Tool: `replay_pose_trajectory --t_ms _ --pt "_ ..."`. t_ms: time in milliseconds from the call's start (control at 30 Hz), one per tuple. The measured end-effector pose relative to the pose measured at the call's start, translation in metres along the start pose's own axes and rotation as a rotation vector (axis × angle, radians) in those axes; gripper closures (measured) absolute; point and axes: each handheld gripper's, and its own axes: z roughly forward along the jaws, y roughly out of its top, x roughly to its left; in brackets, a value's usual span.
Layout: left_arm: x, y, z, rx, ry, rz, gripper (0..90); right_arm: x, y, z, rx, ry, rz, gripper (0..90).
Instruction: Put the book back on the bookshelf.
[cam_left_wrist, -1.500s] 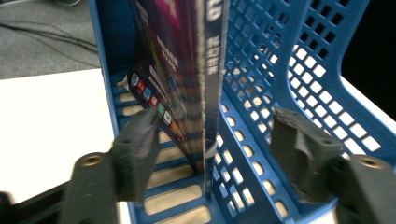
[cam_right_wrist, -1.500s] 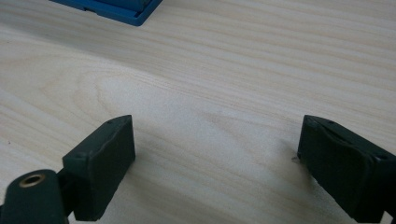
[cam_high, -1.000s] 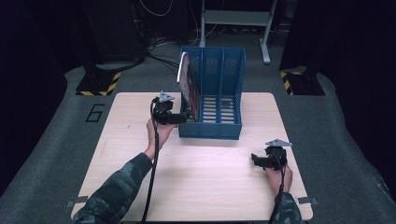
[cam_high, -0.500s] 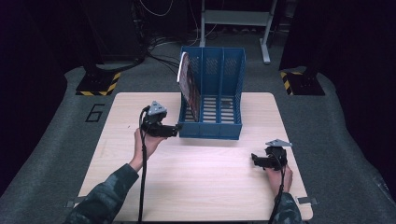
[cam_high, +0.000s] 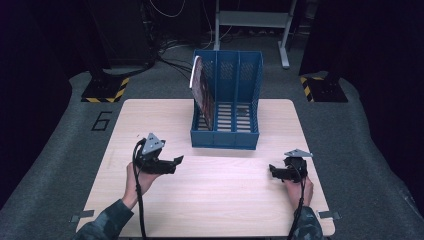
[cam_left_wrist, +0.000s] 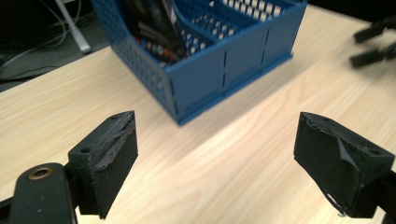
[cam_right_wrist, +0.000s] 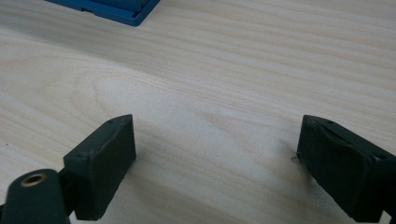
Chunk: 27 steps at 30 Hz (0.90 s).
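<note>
With the book (cam_high: 202, 93) standing in the leftmost slot of the rack (cam_high: 226, 134), the filing looks done, and little seems left but to rest the hands. Left tongs (cam_high: 176, 161) sit on the table (cam_high: 220, 195), jaws spread and empty; rack and book lie ahead of them and a little to their right, well apart. Right tongs (cam_high: 272, 172) are likewise spread and empty, the rack ahead to their left.

Empty, wide-apart tongs (cam_right_wrist: 217, 170) over table (cam_right_wrist: 224, 84) near blue rack (cam_right_wrist: 109, 8).
</note>
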Motion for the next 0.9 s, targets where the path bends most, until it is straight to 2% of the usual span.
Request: replay_pose_trajectory --t_ms 67,100,200,367,400,600,700,733,767,833,867,900 --pt "-0.002 -0.014 -0.004 0.014 0.021 0.014 12.4 0.000 0.000 0.000 -0.002 -0.002 0.001 11.0" --pt "-0.003 -0.022 -0.005 0.023 0.041 0.012 8.2 0.000 0.000 0.000 -0.002 -0.001 0.001 11.1" --pt "-0.004 -0.039 -0.006 0.048 0.053 0.013 6.8 0.000 0.000 0.000 -0.003 -0.002 0.000 11.1" --pt "-0.003 -0.071 -0.001 0.091 0.063 -0.043 5.9 0.000 0.000 0.000 -0.002 -0.003 0.001 11.1" --pt "-0.002 -0.078 0.001 0.097 0.053 -0.058 5.7 0.000 0.000 0.000 -0.002 -0.004 0.001 11.1" --pt "-0.001 -0.110 0.010 0.175 0.096 -0.060 3.0 0.000 0.000 0.000 -0.005 -0.010 -0.005 11.2" --pt "0.004 -0.123 0.014 0.207 0.118 -0.074 2.7 0.002 0.000 0.000 -0.008 -0.017 0.013 11.3" --pt "0.006 -0.128 0.016 0.203 0.128 -0.086 3.7 0.002 0.000 0.000 -0.008 -0.017 0.014 11.3" --pt "0.009 -0.130 0.015 0.191 0.122 -0.130 4.5 0.002 0.000 0.000 -0.008 -0.017 0.014 11.2" --pt "0.014 -0.131 0.014 0.202 0.138 -0.150 4.8 0.002 -0.001 0.000 -0.007 -0.019 0.017 11.3" --pt "0.017 -0.132 0.014 0.195 0.143 -0.178 4.7 0.002 -0.001 0.000 -0.008 -0.016 0.015 11.2" --pt "0.020 -0.132 0.014 0.209 0.126 -0.194 4.4 0.002 -0.001 0.000 -0.006 -0.017 0.015 11.1"
